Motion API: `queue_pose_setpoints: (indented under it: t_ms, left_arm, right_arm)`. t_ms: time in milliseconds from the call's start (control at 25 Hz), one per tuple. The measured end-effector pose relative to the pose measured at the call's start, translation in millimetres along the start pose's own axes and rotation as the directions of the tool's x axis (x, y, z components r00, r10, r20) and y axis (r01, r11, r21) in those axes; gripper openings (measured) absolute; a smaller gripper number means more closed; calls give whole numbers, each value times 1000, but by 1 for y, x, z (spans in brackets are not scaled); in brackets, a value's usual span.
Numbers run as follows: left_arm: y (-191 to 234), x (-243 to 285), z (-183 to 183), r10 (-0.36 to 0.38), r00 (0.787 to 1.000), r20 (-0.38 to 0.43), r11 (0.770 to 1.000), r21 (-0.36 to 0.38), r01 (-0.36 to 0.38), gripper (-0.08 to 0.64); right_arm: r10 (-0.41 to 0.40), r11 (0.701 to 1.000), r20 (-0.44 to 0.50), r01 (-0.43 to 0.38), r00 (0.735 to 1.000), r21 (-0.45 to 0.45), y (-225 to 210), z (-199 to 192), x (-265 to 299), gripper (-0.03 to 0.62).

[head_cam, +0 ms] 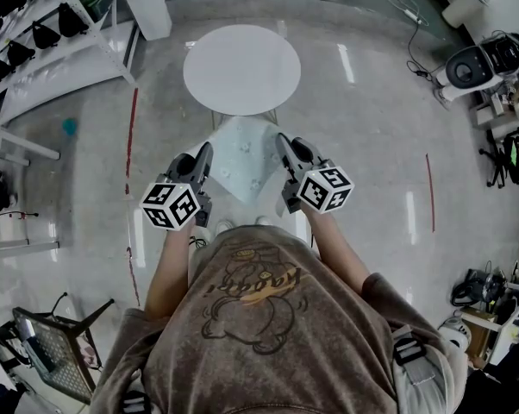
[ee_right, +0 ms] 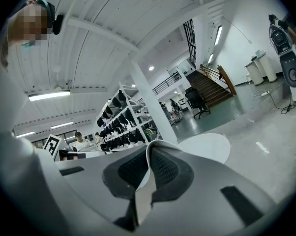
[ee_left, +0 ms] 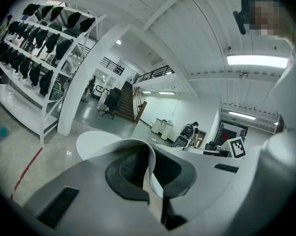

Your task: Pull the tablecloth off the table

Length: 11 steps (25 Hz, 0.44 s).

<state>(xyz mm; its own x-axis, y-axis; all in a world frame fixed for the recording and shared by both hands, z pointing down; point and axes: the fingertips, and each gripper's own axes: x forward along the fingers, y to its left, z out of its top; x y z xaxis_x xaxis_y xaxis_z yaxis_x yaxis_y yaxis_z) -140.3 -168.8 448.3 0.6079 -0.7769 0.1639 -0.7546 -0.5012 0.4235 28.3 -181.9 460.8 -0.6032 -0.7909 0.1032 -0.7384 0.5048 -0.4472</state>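
Brown short-sleeved tee (head_cam: 277,335) with a cartoon outline drawn on it. The left hand-held gripper (head_cam: 205,152) and right hand-held gripper (head_cam: 282,141) are both grey, with black ribbed pads (ee_left: 126,168) and black-and-white marker cubes (head_cam: 171,205).

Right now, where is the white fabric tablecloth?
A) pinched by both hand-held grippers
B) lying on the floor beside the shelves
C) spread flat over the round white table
A: the white fabric tablecloth hangs between the left hand-held gripper and the right hand-held gripper, both shut on its edge.
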Motion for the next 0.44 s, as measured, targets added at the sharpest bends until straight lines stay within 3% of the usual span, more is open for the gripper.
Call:
queue_pose_setpoints:
  t_ms: [440]
  left_arm:
    - [3, -3, -2, 0, 1000, -8, 1000, -6, 0, 20]
  right_arm:
    - [-8, 1000, -4, 8, 1000, 4, 4, -3, 2, 11]
